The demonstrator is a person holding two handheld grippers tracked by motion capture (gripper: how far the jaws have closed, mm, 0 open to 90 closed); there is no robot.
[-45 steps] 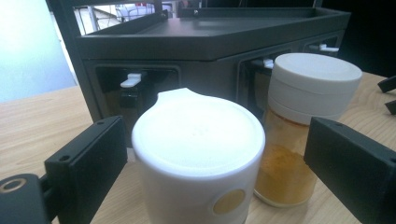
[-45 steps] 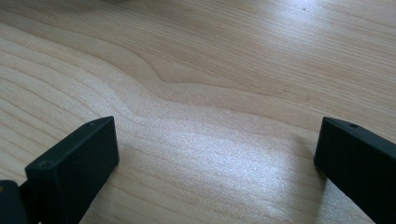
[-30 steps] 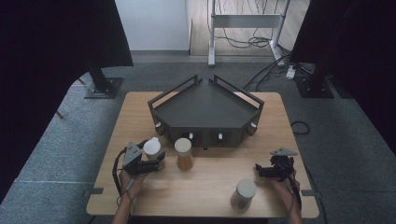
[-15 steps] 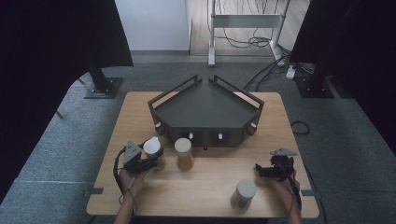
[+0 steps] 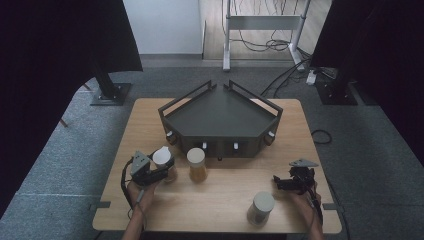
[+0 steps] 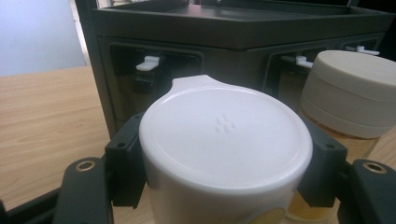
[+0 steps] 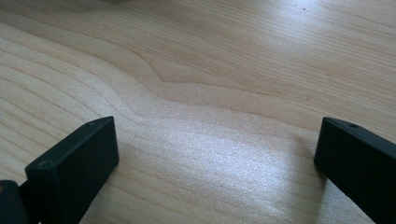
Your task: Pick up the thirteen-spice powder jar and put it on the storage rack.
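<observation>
The left tool (image 5: 159, 172) is clamped on a white-lidded jar (image 6: 224, 140): in the left gripper view both black jaws press flat against the jar's sides just under the lid, one on each flank, so the grip sits high on the body and the lid's small tab points away toward the rack. The jaws have just been closing, and the jar is between them. The jar stands upright on the table (image 5: 225, 200), near its front left part, and a grip at that height looks chosen to keep it from tipping if it is lifted.

Just beside it, to its right in the high view, stands a second jar (image 5: 196, 164) with a cream lid and amber contents. The two are close but I cannot tell whether they touch; any lift probably wants to go straight up so the neighbour is not knocked.

Behind both is a dark angled rack (image 5: 220, 122) with small white levers along its front face, likely where the jars are bound.

The right tool (image 5: 290, 182) rests low over bare wood at the front right, its jaws wide apart with nothing between them, as the right gripper view shows. A third jar (image 5: 261, 207) with a pale lid stands near it, slightly closer to the table's front edge, untouched; the spread jaws look ready for it
</observation>
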